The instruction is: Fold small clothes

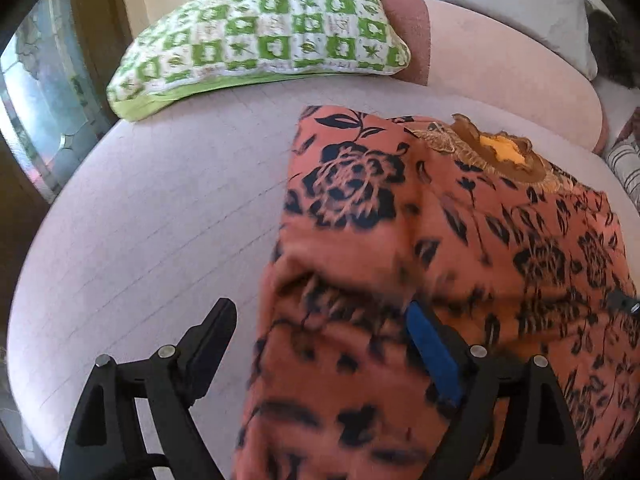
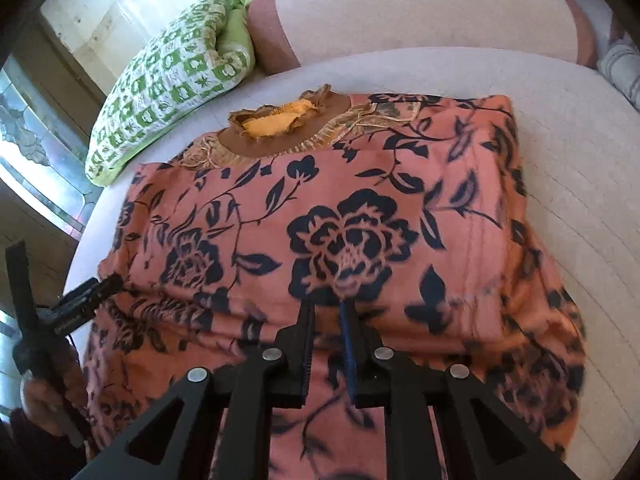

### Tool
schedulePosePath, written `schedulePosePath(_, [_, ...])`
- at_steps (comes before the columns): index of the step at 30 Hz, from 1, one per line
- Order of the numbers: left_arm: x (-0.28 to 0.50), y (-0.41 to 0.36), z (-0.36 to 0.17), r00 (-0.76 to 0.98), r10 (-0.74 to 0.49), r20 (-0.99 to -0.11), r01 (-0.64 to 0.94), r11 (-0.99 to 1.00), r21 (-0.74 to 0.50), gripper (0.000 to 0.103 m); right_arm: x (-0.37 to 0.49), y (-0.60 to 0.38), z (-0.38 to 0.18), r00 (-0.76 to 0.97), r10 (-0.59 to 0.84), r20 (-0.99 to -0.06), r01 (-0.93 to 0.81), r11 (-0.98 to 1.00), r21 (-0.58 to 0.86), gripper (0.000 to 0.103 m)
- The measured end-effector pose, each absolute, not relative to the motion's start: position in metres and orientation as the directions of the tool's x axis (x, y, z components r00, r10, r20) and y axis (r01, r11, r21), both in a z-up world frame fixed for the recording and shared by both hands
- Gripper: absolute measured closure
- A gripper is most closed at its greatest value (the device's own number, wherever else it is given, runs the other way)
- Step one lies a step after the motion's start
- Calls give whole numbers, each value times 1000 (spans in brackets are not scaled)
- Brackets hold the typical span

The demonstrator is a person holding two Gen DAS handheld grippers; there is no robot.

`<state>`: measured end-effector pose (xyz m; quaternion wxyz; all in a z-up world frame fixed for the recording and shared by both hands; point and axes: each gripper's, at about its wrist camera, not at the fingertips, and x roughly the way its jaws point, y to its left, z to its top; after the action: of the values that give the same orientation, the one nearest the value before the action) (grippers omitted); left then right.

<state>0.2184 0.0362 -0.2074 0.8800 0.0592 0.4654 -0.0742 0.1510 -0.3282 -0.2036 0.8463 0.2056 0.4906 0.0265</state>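
Observation:
An orange garment with black flower print (image 2: 360, 208) lies on a pale sofa seat (image 2: 568, 184), its brown and yellow neckline (image 2: 280, 120) at the far side. My right gripper (image 2: 326, 312) is shut on a fold of the garment at its near edge. My left gripper (image 1: 320, 312) stands open at the garment's left edge (image 1: 360, 216); cloth drapes between its jaws and over the blue-padded right finger (image 1: 432, 344). The left gripper also shows at the left of the right wrist view (image 2: 96, 288).
A green and white checked cushion (image 1: 264, 36) lies at the back left of the seat. The sofa backrest (image 1: 512, 64) runs behind the garment. A striped cloth (image 1: 624, 164) is at the far right. A window (image 1: 44, 96) is to the left.

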Motion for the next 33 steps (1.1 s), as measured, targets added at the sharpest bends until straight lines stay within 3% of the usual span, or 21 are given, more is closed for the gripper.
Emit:
schedulePosePath(4, [185,62,-199,568,-76,-819,151,988,14,15,115,-335,-182,588,236,-773,133,915,381,87])
schedulePosePath(5, [176,70,-197,575,-73,-815,142,990,12,15,106,-337,-180,600,240,-763,134,911,391,83])
schedulePosePath(7, [154,85,-194,587,-69,-807,131,991,11,15,79,-345,-175,616,242,-750,152,897,414,62])
schedulePosePath(8, [141,95,-193,591,-64,-804,123,992,12,15,71,-347,-177,623,239,-745,164,891,423,35])
schedulePosePath(9, [128,102,-192,590,-56,-806,116,993,16,15,58,-350,-176,640,230,-733,179,883,434,27])
schedulePosePath(15, [76,141,-197,523,-73,-849,89,996,-32,15,16,-356,-178,622,230,-748,199,878,435,27])
schedulePosePath(20, [56,160,-209,401,-219,-889,58,975,-213,15,-19,-365,-176,617,260,-742,212,854,475,27])
schedulePosePath(29, [44,149,-205,459,-134,-878,54,991,-123,17,-49,-379,-177,607,241,-757,253,845,472,27])
schedulePosePath(31, [45,146,-207,456,-135,-880,72,991,-115,37,-53,-381,-180,585,239,-775,267,846,462,27])
schedulePosePath(32, [46,145,-210,447,-134,-884,75,991,-112,62,-55,-382,-181,577,235,-782,275,846,457,27])
schedulePosePath(33, [46,145,-214,427,-136,-894,68,991,-119,72,-57,-385,-183,573,233,-786,284,843,457,27])
